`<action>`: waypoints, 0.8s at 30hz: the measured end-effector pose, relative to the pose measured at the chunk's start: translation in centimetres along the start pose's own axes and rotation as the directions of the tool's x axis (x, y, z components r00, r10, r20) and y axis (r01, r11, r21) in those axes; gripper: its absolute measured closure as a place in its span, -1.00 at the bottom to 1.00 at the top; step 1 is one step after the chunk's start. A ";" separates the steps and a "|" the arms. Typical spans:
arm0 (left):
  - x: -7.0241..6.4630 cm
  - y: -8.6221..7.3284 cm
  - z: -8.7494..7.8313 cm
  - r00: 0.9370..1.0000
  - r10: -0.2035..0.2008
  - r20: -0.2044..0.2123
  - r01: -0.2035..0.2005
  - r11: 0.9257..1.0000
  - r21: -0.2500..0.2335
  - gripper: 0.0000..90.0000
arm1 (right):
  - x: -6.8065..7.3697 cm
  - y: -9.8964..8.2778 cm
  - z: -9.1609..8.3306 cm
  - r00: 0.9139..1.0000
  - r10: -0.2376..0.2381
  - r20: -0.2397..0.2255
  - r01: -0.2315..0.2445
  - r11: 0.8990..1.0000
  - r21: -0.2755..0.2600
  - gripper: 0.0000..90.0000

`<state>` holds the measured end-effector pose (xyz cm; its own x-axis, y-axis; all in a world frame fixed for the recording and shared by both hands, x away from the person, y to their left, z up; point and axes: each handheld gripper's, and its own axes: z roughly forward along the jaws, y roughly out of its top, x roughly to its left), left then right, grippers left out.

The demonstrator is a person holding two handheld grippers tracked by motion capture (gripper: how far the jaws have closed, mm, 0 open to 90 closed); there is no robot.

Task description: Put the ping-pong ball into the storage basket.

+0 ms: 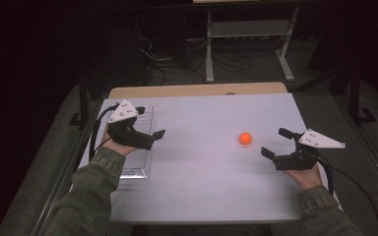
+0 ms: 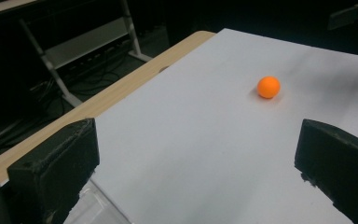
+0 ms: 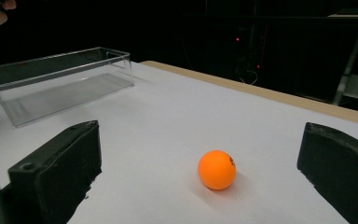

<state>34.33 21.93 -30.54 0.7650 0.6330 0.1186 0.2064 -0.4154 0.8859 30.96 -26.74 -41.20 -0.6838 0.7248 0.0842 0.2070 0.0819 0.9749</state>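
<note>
Orange, smooth and round, the ball (image 1: 245, 138) sits on the matte white desk (image 1: 202, 187), right of centre, with a small dark mark on its side. At the desk's left edge stands a clear plastic box (image 3: 60, 84), long, straight-walled and empty. The right claw (image 1: 278, 142) is spread wide near the ball, touching nothing; the left claw (image 1: 155, 139), also wide apart and empty, hangs over the box

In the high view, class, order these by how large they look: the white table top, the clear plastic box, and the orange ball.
1. White table top: by far the largest.
2. Clear plastic box: mid-sized, partly hidden under the left claw.
3. Orange ball: the smallest, lying in front of the open right claw.
</note>
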 end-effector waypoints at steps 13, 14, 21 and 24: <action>-0.5 1.7 1.9 0.998 0.039 0.051 -0.041 0.998 0.038 -1.00 | 0.0 0.0 -0.1 1.000 0.005 -0.003 -0.005 1.000 -0.003 -1.00; -0.5 1.7 1.9 0.998 0.039 0.051 -0.041 0.998 0.038 -1.00 | 0.0 0.0 -0.1 1.000 0.005 -0.004 -0.005 1.000 -0.004 -1.00; -0.6 2.3 2.9 0.997 0.048 0.067 -0.052 0.997 0.053 -1.00 | 0.0 0.0 -0.1 1.000 0.004 -0.006 -0.004 1.000 -0.004 -1.00; -0.6 2.6 3.4 0.996 0.049 0.074 -0.053 0.997 0.055 -1.00 | 0.0 0.0 -0.1 1.000 0.006 -0.006 -0.006 1.000 -0.002 -1.00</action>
<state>36.45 18.22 -29.79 0.8173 0.5617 0.1285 0.1983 -0.4836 0.8525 30.90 -26.80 -41.21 -0.6866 0.7212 0.0915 0.2095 0.0758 0.9749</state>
